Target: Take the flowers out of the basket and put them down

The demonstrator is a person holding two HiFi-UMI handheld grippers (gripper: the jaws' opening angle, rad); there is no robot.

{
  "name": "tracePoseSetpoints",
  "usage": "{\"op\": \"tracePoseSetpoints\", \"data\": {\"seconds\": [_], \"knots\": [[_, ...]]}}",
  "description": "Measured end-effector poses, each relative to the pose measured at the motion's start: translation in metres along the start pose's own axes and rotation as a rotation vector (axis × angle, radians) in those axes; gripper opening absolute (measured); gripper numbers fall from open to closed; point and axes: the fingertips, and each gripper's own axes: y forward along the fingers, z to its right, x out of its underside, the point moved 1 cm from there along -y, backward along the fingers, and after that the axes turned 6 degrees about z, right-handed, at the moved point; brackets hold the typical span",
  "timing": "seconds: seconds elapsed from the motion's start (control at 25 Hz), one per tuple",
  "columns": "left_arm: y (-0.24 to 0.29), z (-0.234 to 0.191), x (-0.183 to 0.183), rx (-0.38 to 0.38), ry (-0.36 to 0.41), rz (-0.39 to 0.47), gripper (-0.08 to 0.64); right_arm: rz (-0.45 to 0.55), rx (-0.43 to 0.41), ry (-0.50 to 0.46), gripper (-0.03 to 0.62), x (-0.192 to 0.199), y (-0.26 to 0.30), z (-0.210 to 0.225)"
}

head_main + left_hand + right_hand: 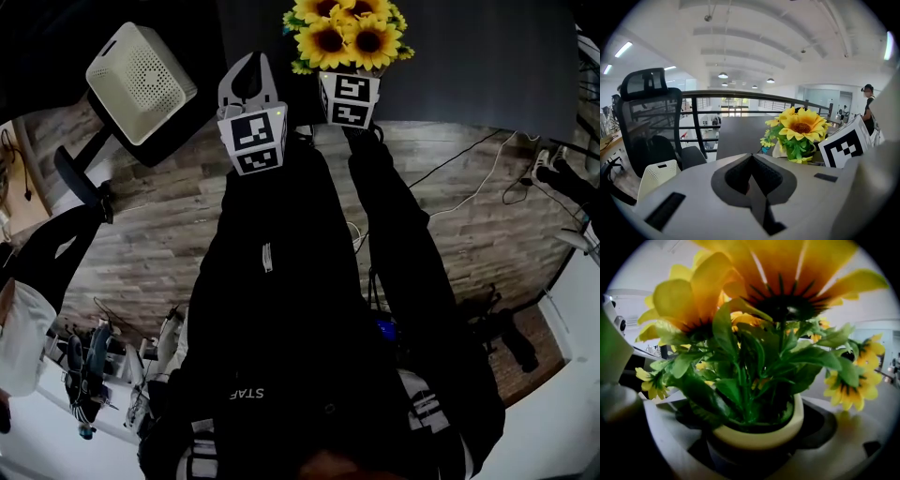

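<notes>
flowers in cream pot tight between fingers of right gripper; left gripper fingers together, empty

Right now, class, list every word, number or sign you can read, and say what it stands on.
"STAF": white letters on the person's black clothing, head view; any further letter is not legible.
Marker cubes: black-and-white square patterns, no letters.
Nothing else is readable.

Tabletop open ahead between chair and flowers
</notes>
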Motion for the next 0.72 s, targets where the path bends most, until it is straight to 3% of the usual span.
{"op": "tracePoseSetpoints", "data": {"seconds": [0.52, 0.72], "knots": [[-0.012, -0.017, -0.001, 0.002, 0.001, 0.008, 0.0, -0.016, -0.062, -0.012, 0.533, 0.015, -0.012, -0.015], [-0.013, -0.016, 0.0, -0.001, -0.006, 0.004, 0.0, -0.015, -0.087, -0.005, 0.568, 0.012, -0.012, -0.015]]}}
